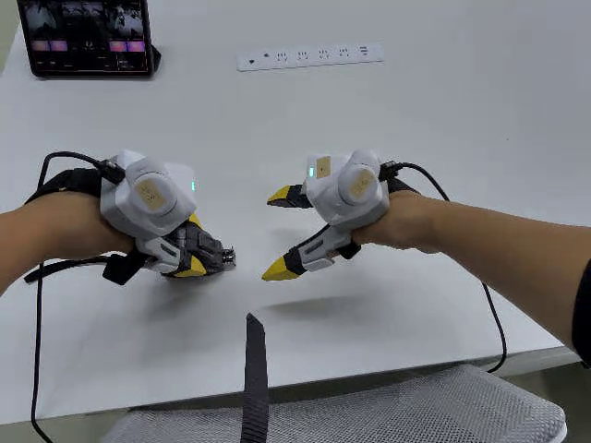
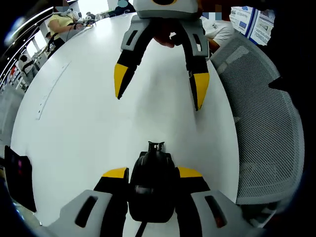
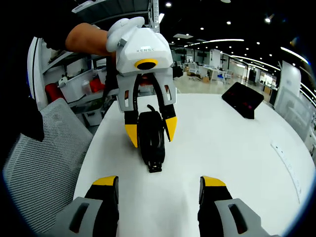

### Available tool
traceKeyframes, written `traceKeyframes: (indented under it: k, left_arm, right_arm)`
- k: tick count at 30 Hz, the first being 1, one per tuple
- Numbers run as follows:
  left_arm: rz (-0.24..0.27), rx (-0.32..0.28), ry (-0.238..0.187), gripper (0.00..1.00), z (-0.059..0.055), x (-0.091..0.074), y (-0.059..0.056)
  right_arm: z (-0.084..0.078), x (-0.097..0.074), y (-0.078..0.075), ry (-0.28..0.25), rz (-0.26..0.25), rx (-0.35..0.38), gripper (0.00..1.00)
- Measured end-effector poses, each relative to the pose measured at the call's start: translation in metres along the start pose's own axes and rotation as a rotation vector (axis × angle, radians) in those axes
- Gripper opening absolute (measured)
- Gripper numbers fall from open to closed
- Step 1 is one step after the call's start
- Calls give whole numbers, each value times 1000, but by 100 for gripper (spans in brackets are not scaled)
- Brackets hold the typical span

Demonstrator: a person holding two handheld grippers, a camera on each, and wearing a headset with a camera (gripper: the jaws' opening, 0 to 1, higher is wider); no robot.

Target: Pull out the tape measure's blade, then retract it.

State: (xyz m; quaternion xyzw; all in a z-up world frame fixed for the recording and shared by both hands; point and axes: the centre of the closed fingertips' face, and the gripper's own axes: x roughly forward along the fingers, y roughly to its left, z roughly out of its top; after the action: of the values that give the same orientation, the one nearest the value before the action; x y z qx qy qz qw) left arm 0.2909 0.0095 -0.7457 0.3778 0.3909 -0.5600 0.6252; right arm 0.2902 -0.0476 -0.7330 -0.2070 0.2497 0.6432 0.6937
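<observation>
Here, the black, rounded plastic tape measure [image 2: 152, 197] sits clamped between the yellow-tipped jaws of my left gripper [image 1: 199, 260]. It is low over the white desk [image 1: 443, 120], toward the near edge and left of the middle; whether the case touches the top I cannot tell. Its small metal end hook [image 2: 156, 146] pokes from the mouth of the case and points across at my right gripper [image 1: 275, 233]. No blade is drawn out, so by my reading the pull step has not begun. The right gripper hangs just across from the hook and faces it, jaws spread wide with nothing between them, well short of touching it.

The next move, as I judge it, calls for bringing those open jaws in around the hook and pinching it. The right hand would then draw away along the desk while the left holds the case firm. The hook is small, so the jaws will need to line up with it closely.

Farther out, a white power strip [image 1: 309, 56] lies near the far edge. A dark tablet with a lit screen [image 1: 88, 37] stands at the far left corner. A grey mesh chair [image 1: 388, 406] with a black strap [image 1: 254, 378] shows below the near edge.
</observation>
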Motion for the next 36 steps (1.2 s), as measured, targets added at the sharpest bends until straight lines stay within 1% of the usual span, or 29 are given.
traceKeyframes:
  k: [3, 6, 8, 9, 13, 16, 19, 23, 24, 27, 30, 33, 36]
  left_arm:
    - [22, 1, -2, 32, 0, 1, 1]
    - [21, -22, -18, 32, 0, 0, 2]
    - [19, -16, -27, 32, 0, 0, 1]
    - [18, -16, -29, 32, 1, 0, 1]
    - [16, -15, -24, 32, 1, 1, 1]
    - [15, -11, -25, 32, 1, 1, 0]
    - [16, -10, -32, 32, 1, 1, 0]
    - [18, -15, -50, 32, 2, 0, 0]
    - [20, -18, -53, 32, 2, 0, 1]
    - [23, -16, -57, 32, 2, 1, 1]
    - [24, -9, -55, 32, 2, 1, 0]
    - [29, -7, -54, 32, 2, 1, 0]
    - [31, -10, -59, 32, 2, 1, 0]
  right_arm:
    - [3, 9, 1, 4, 13, -7, 60]
    - [5, 20, 0, 8, 14, 4, 52]
    - [3, 29, 3, 27, 31, 10, 50]
    - [3, 33, 2, 32, 27, 11, 49]
    - [7, 42, 5, 39, 36, 7, 43]
    - [7, 48, 9, 54, 44, -2, 38]
    - [2, 53, 14, 79, 48, -34, 32]
    - [-4, 57, 13, 98, 40, -37, 25]
    - [-6, 58, 14, 109, 43, -48, 22]
    - [-7, 59, 14, 116, 46, -56, 18]
    - [-6, 60, 9, 117, 30, -70, 12]
    - [-7, 62, 10, 125, 48, -75, 12]
    - [-9, 66, 10, 155, 54, -65, 12]
